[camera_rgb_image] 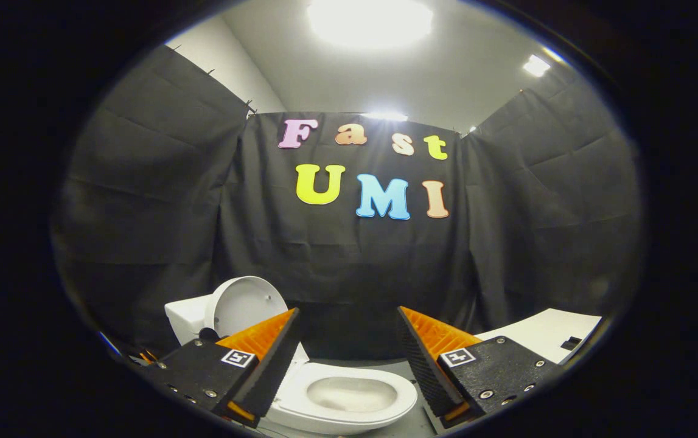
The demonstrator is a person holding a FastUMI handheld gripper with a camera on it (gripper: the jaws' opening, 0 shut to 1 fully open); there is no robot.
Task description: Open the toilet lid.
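1. The toilet [349, 395] sits below and between the fingers, bowl exposed.
2. Its lid [242, 304] stands upright against the tank [187, 316] (the task looks done).
3. The gripper [349, 359] hangs clear, fingers apart, holding nothing.

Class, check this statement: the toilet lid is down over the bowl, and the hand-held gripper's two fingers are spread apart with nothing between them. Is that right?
Not quite. The gripper view shows the lid already raised, leaning back against the tank, with the bowl uncovered. The rest holds: the hand-held gripper has its two fingers spread apart with nothing held between them.
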